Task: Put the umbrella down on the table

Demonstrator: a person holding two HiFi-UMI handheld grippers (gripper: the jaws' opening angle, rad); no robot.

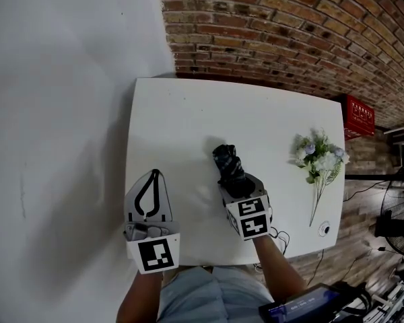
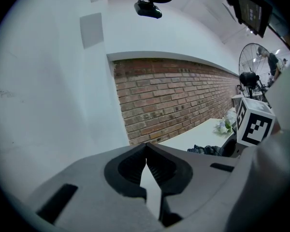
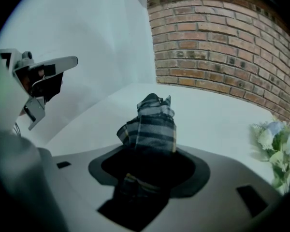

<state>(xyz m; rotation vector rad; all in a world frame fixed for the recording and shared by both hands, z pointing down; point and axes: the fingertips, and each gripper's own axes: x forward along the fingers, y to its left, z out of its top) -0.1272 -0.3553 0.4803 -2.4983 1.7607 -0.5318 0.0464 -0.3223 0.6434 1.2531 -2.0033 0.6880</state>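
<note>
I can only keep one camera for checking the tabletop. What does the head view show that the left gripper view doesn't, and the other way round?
Head view only: the whole white table, a red box past the table's corner, and a small white round thing near the table's edge. Left gripper view only: a grey panel high on the white wall and a dark camera overhead. Both: the brick wall, the umbrella at the right gripper, and the flowers.
</note>
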